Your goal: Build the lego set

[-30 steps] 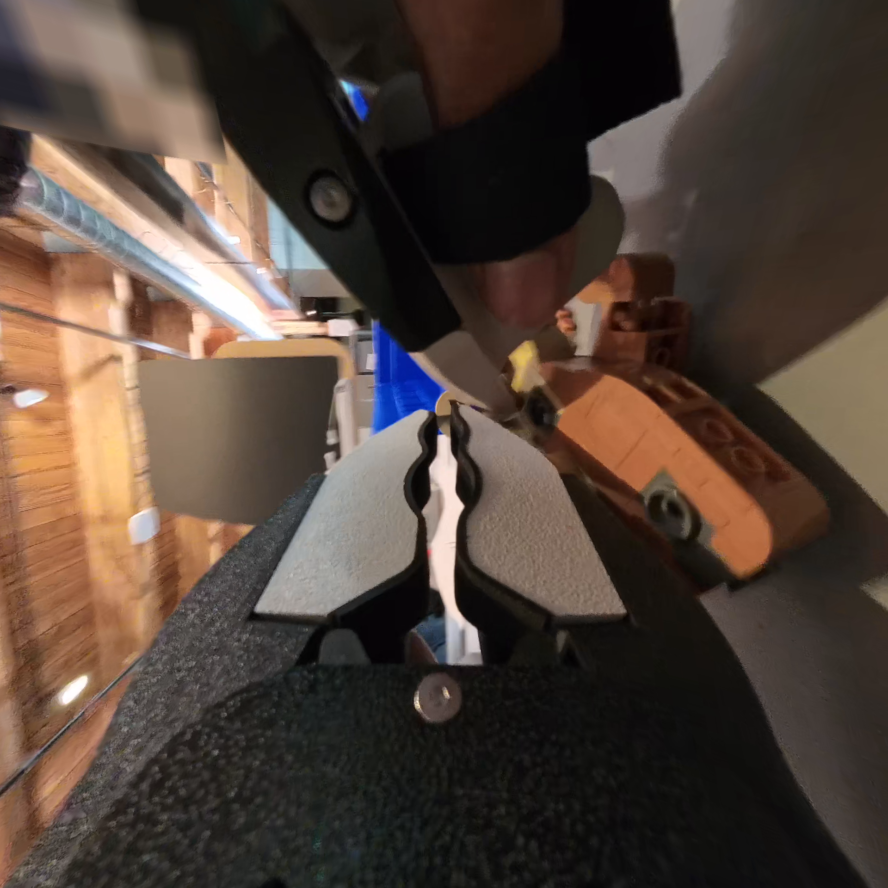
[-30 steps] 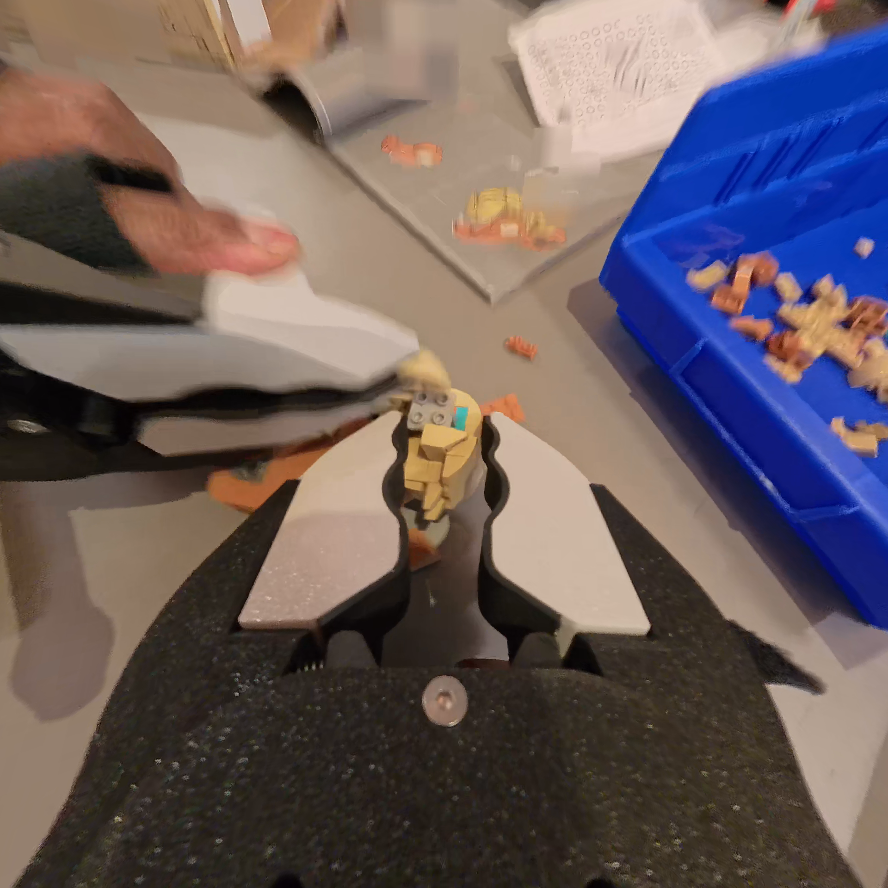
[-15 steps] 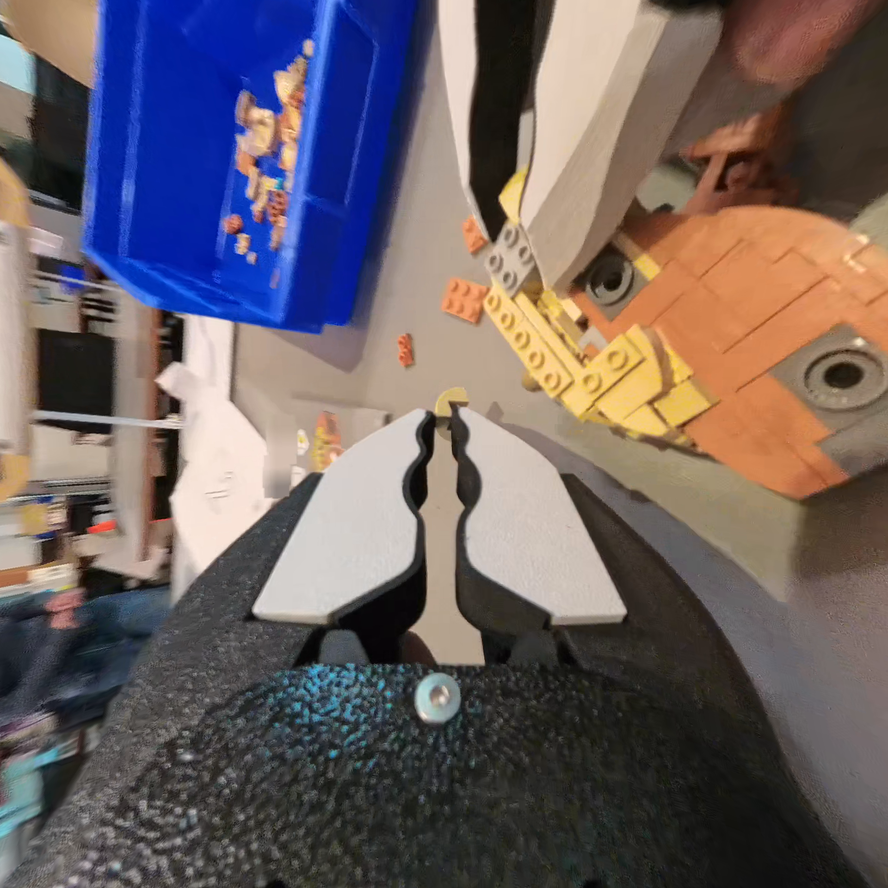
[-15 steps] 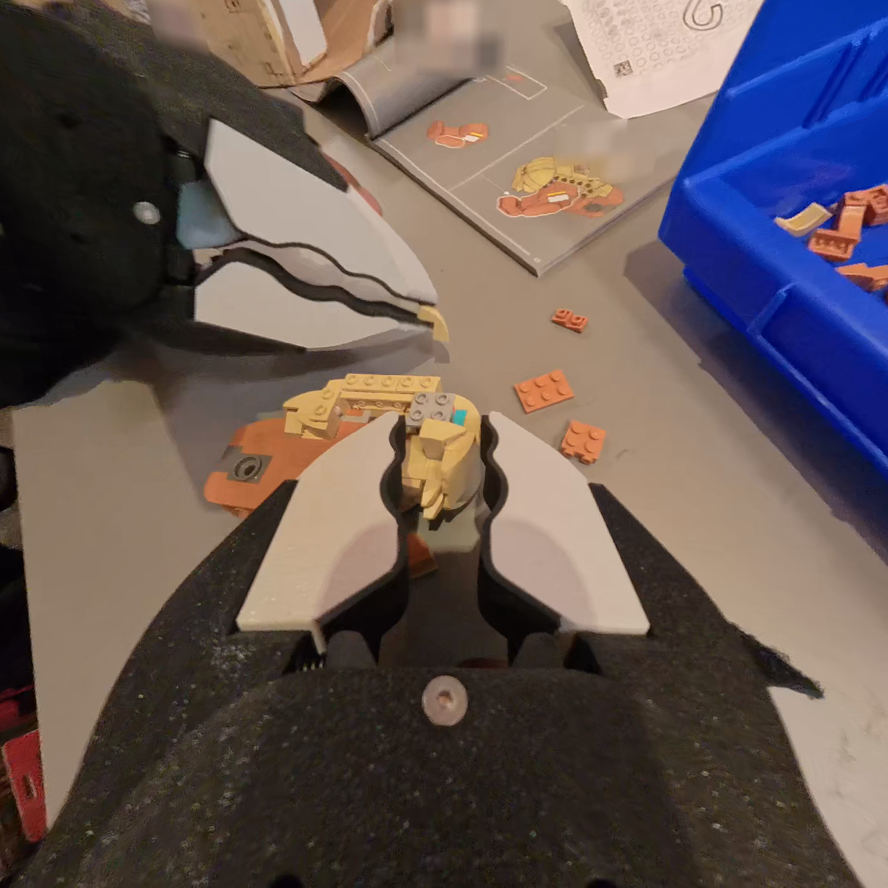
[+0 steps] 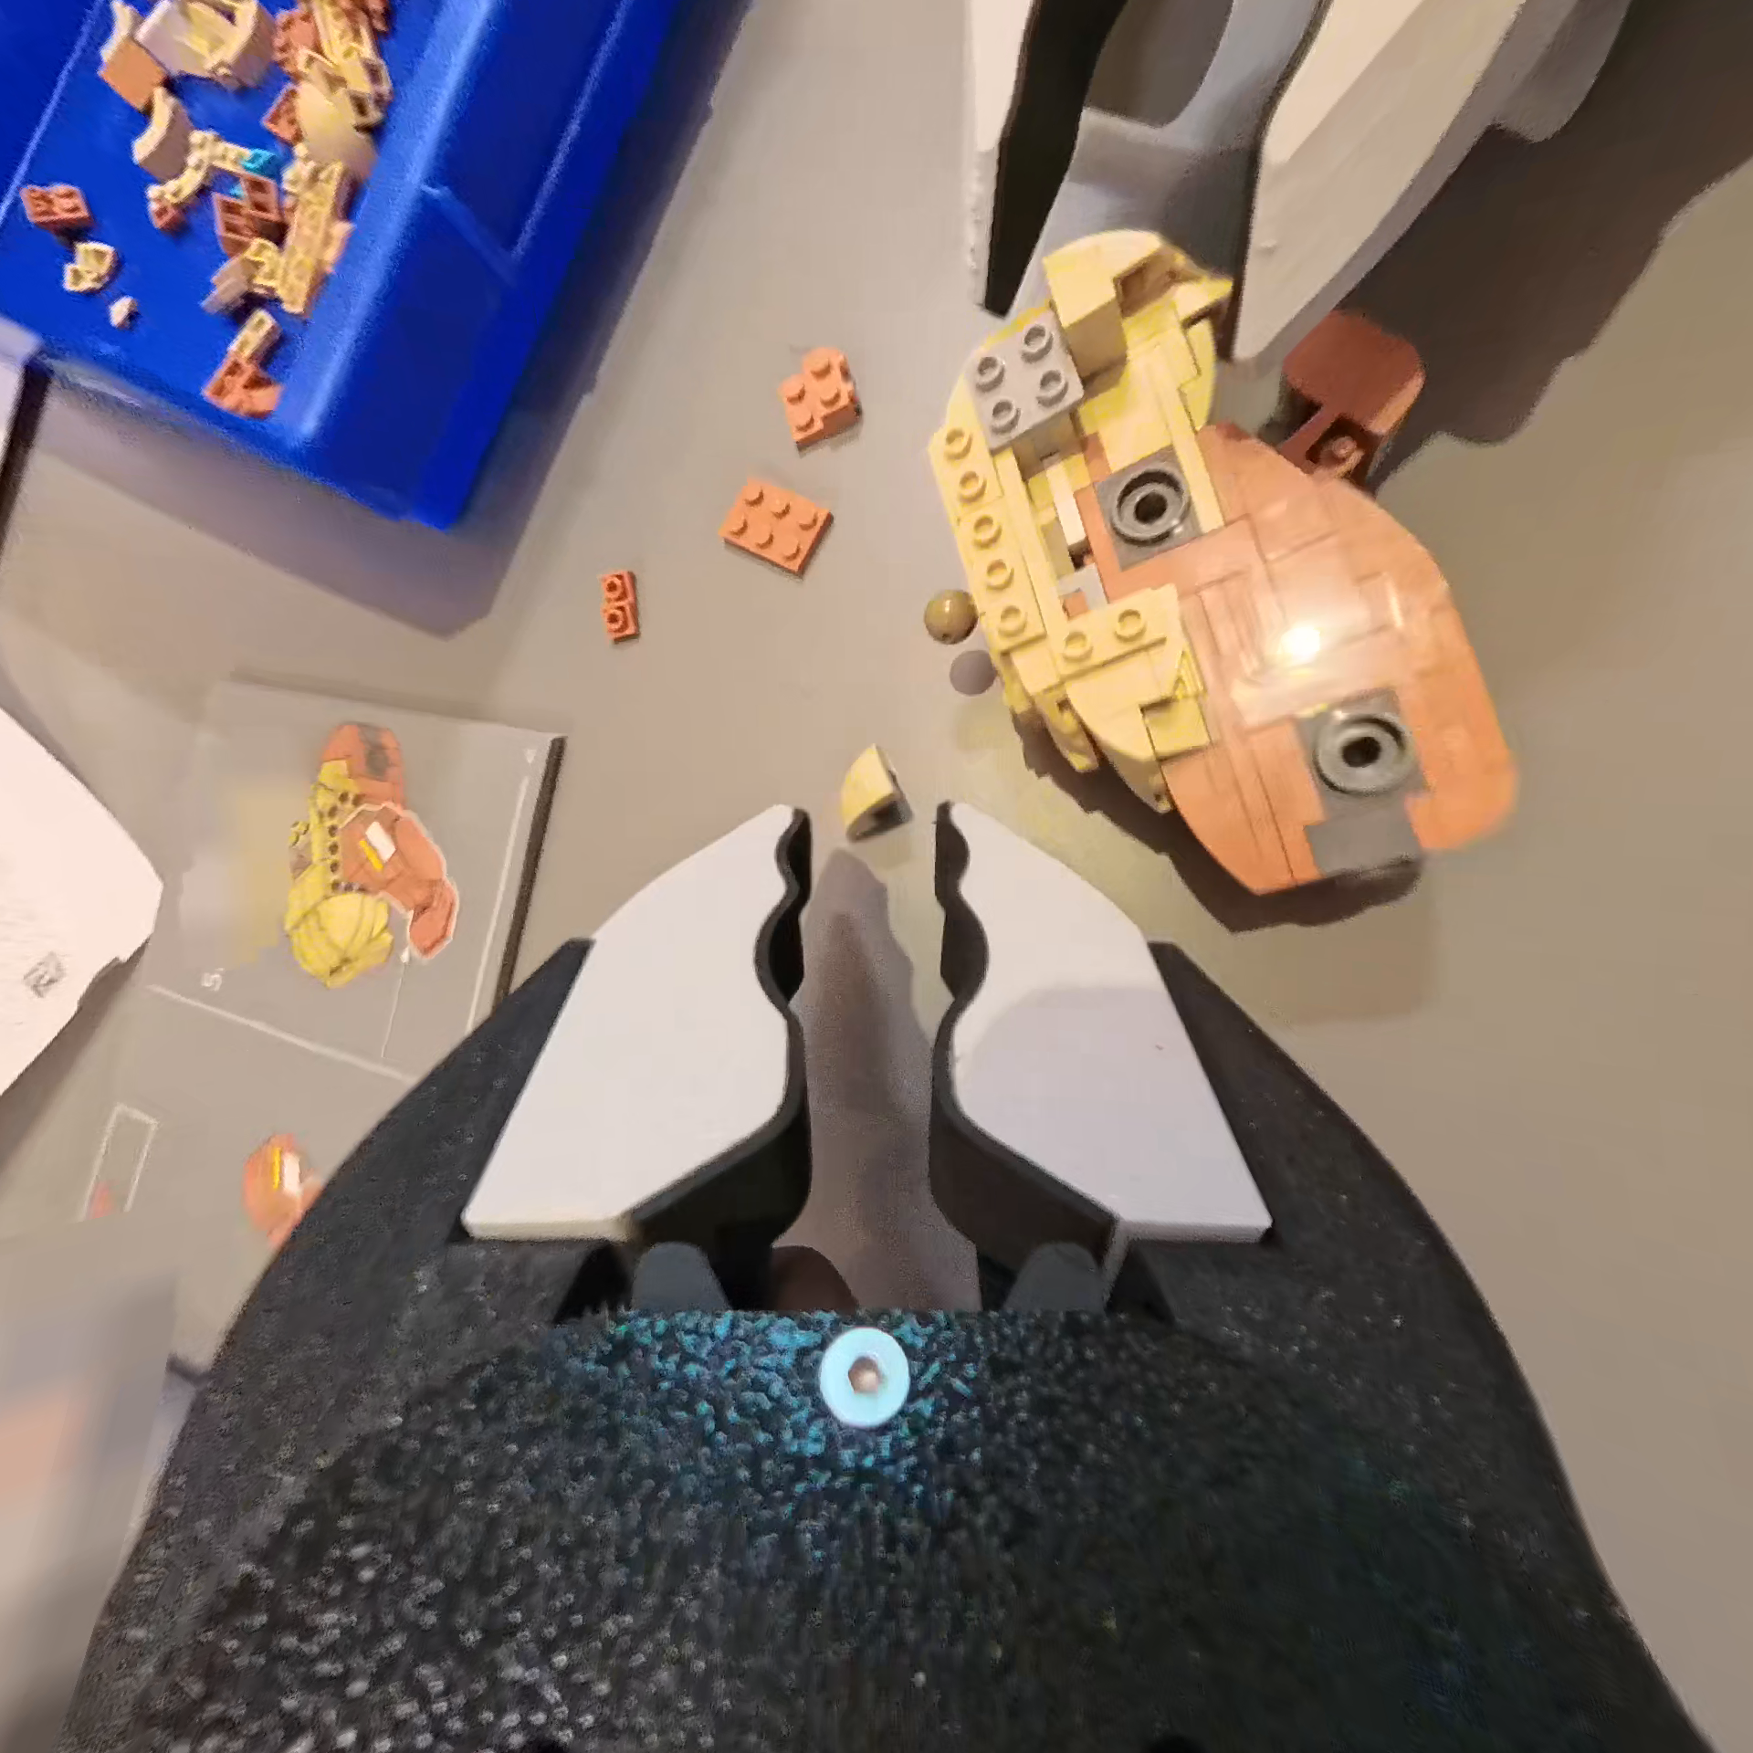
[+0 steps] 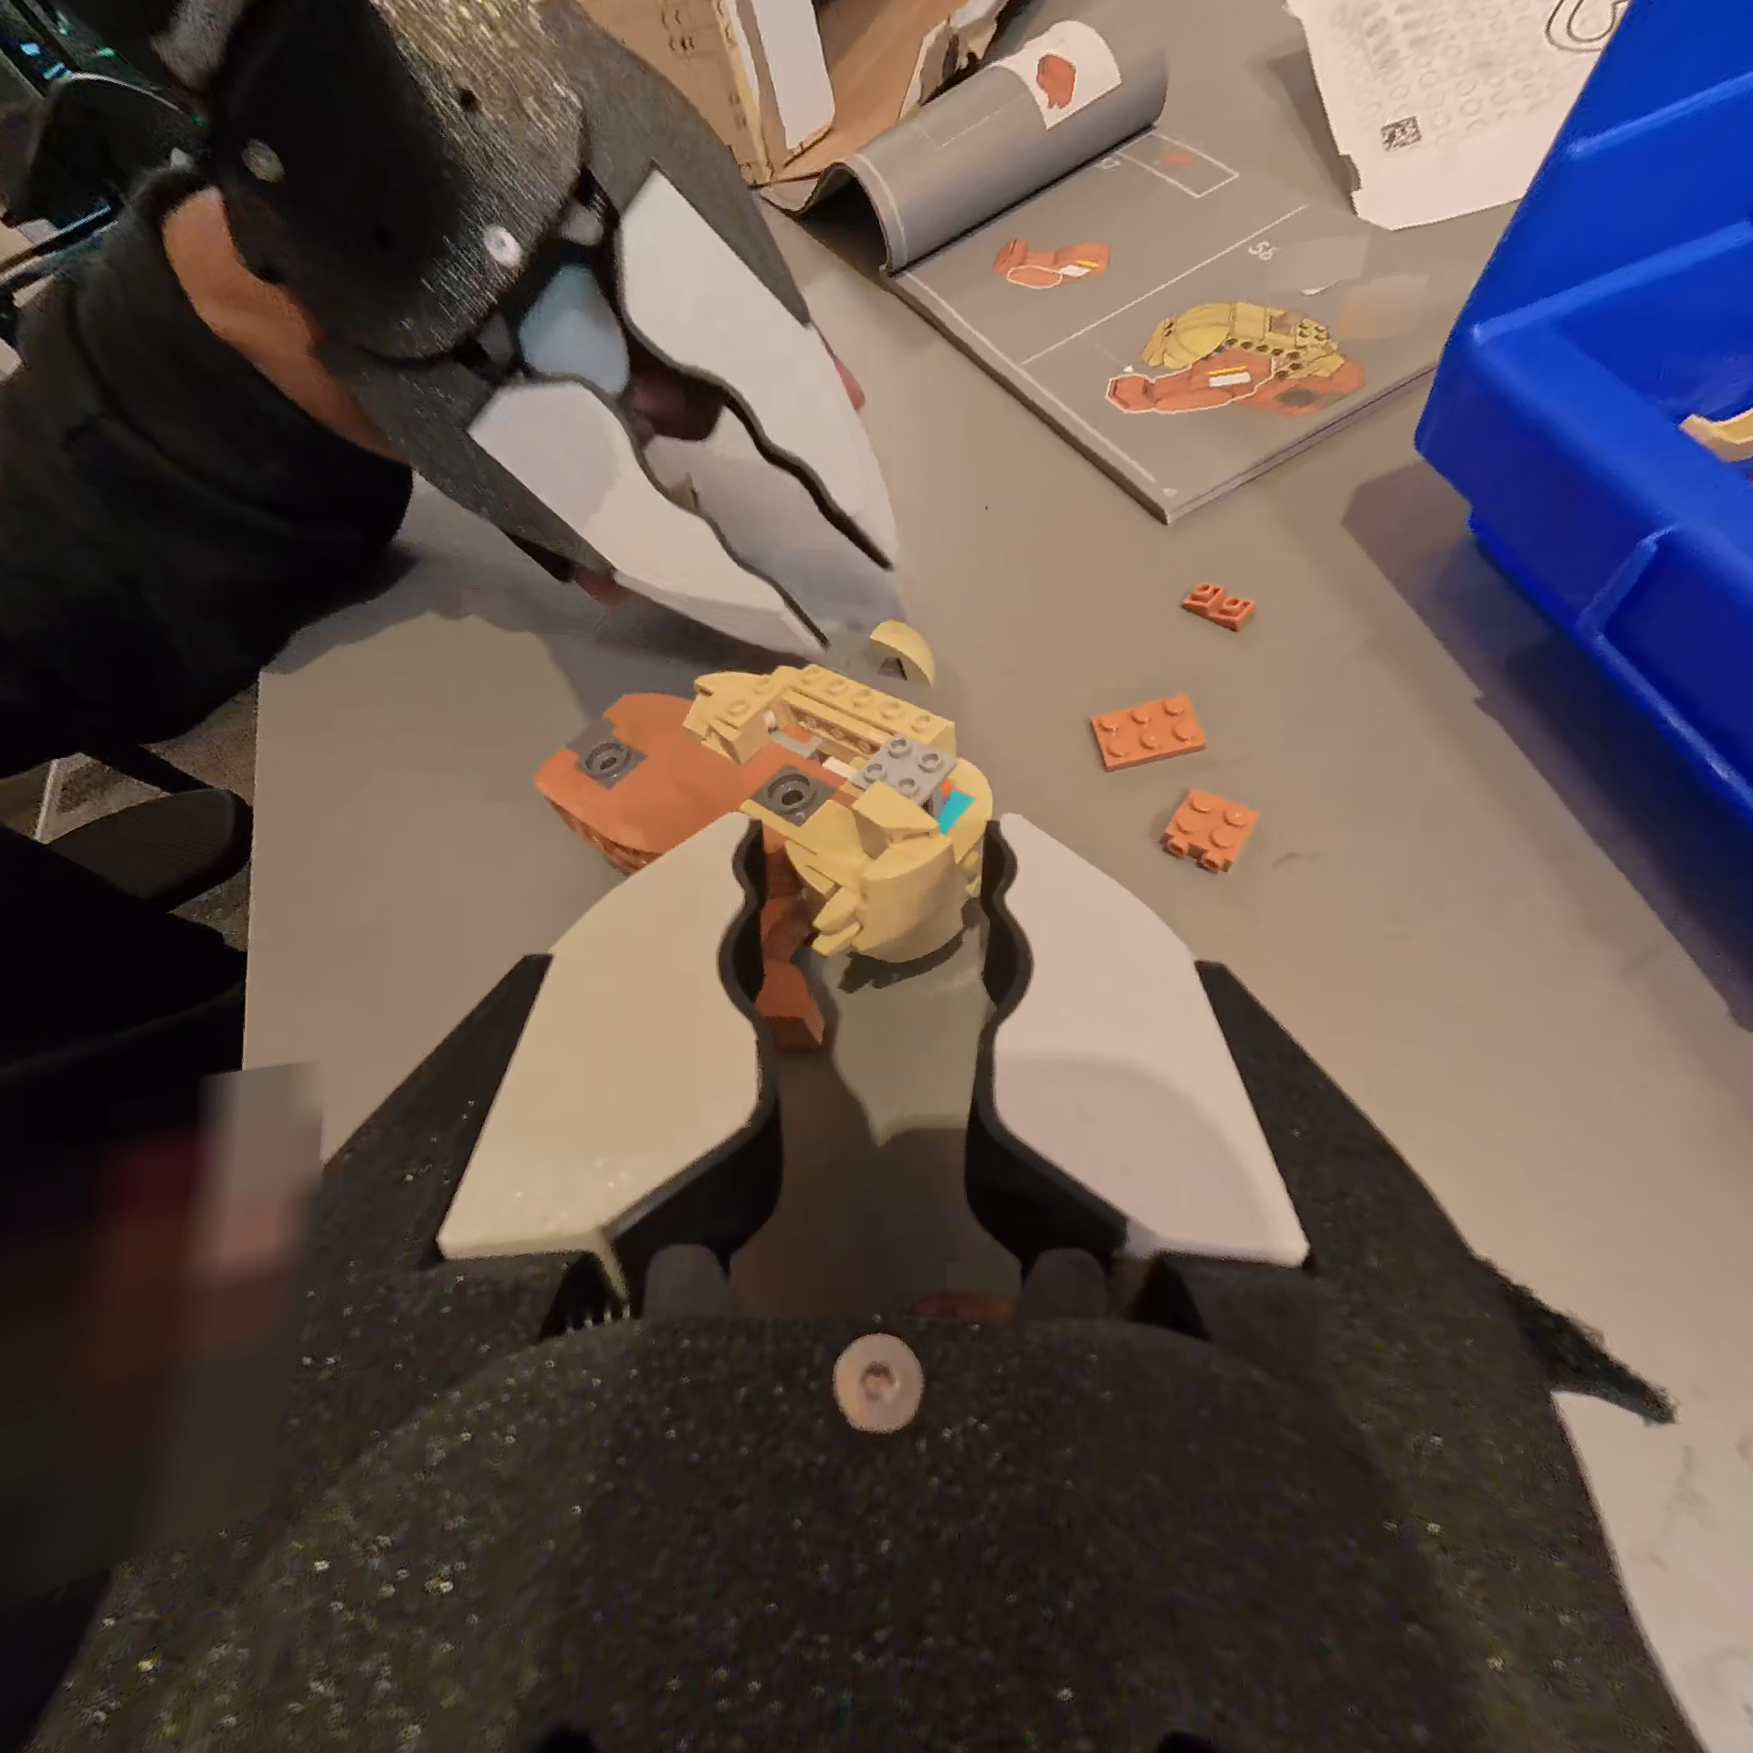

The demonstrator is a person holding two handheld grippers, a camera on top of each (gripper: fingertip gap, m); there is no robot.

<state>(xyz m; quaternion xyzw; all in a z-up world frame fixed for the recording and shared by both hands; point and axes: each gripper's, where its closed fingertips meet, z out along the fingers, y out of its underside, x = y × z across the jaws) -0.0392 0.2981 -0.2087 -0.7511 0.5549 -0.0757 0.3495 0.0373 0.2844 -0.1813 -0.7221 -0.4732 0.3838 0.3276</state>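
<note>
The tan and orange lego model lies on the grey table. My right gripper is shut on its tan end; its fingers show at the top of the left wrist view. My left gripper is open with a narrow gap and holds nothing. A small tan curved piece lies on the table just past its tips, close to the model's tan side. In the right wrist view the left gripper points down at that piece, beside the model.
A blue bin with several loose pieces stands at the side. An open instruction booklet and a white sheet lie behind. Two orange plates, a smaller one and a tan ball lie loose. The table edge runs at the left.
My left gripper swung from pointing up to pointing down at the table, opened, and let go of the small tan curved piece. My right gripper kept hold of the model.
</note>
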